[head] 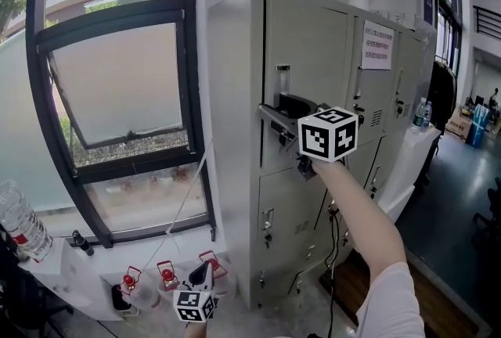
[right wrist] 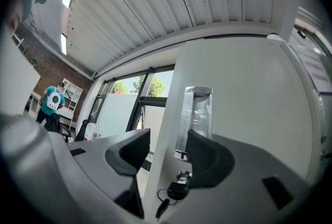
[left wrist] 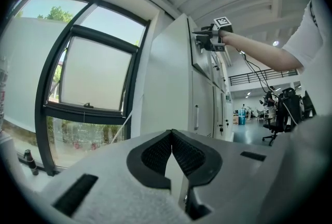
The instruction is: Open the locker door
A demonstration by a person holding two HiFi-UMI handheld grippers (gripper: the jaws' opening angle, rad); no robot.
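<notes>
R gripper (right wrist: 167, 141) fingers sat apart w/ the locker door (right wrist: 244, 98) edge between them, no clamp; door barely cracked, swing not yet done. L gripper (left wrist: 171, 140) fingers closed, empty

Lockers (head: 313, 172) right of window (head: 117, 86). Right claw (right wrist: 167, 148) straddles upper door (head: 305, 55) left edge, handle (right wrist: 197, 114) and key (right wrist: 176, 189) there. Left claw (head: 202, 272) low, before window. Bottle (head: 19, 223) far left.

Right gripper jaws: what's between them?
The right gripper view shows the right gripper with its jaws apart. Between them are the locker door's edge, its clear handle and the key below it.
</notes>
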